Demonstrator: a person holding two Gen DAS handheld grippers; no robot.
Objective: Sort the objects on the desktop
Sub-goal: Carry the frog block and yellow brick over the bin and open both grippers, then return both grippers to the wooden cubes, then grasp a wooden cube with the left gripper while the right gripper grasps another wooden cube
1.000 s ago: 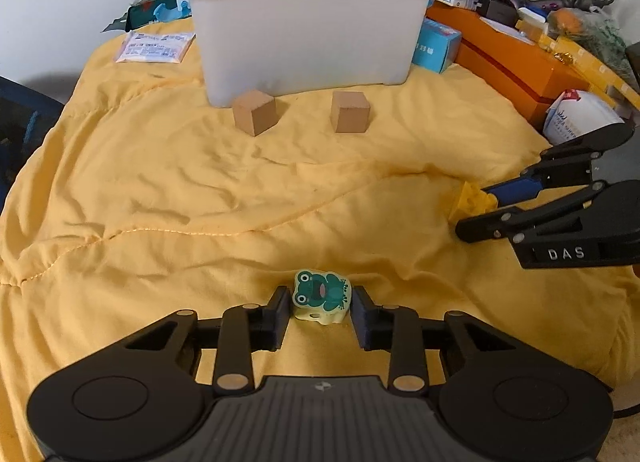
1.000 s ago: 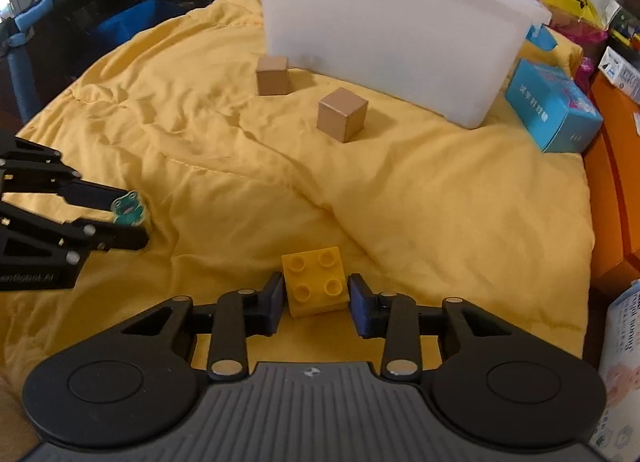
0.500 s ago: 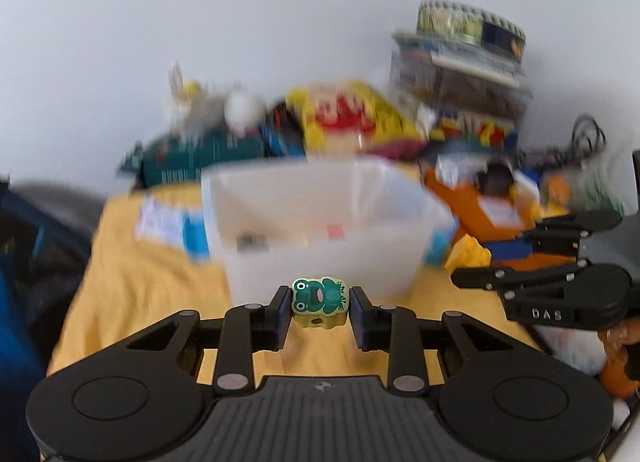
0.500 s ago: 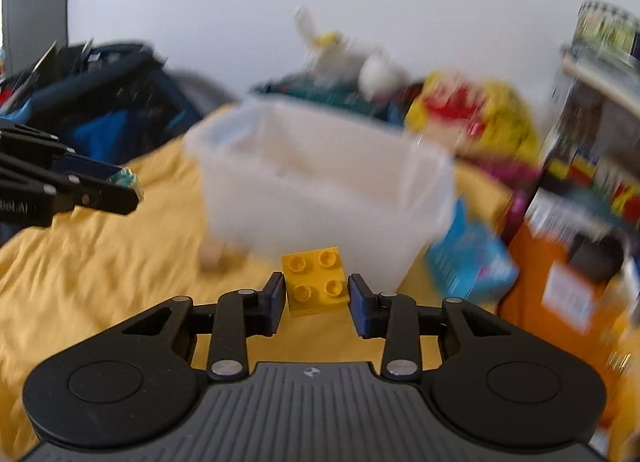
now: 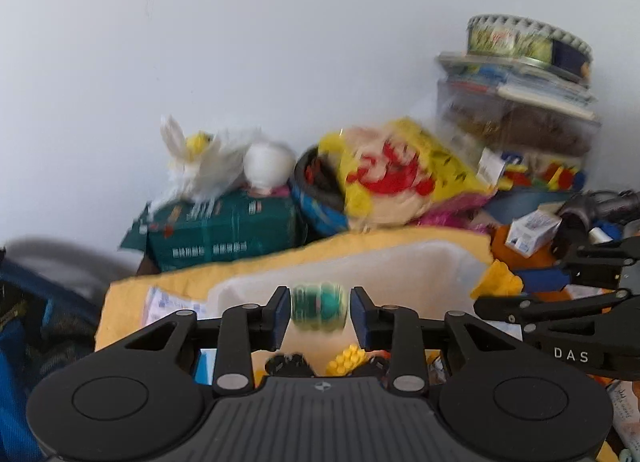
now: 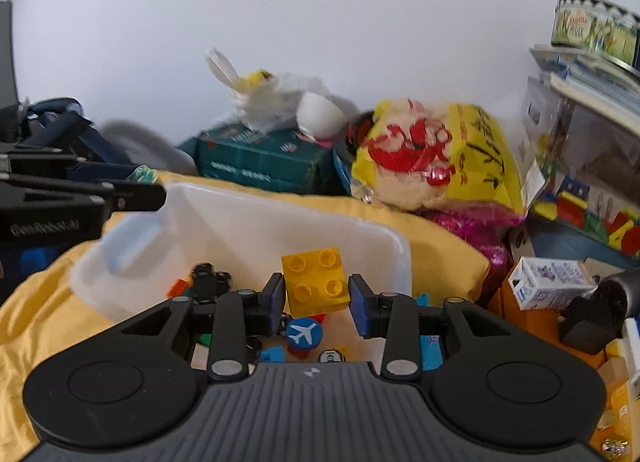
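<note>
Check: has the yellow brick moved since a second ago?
Yes. The yellow brick has gone from the cloth up over the bin, between the right gripper's just-opening jaws.

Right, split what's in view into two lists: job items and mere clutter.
Job:
- green frog-print toy block, loose between the opening left gripper
- yellow studded plastic brick, in the opening right gripper
- translucent white plastic bin

Clutter:
- dark green cardboard box
- yellow printed bag
- round tin

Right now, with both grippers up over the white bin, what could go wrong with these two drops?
1. The yellow brick sits tilted between the right gripper's opening jaws, near the white bin's far rim; it may tumble and bounce out.
2. The frog piece looks loose and blurred between the left gripper's opening jaws; it could miss the bin.
3. The grippers work side by side and may bump.
</note>
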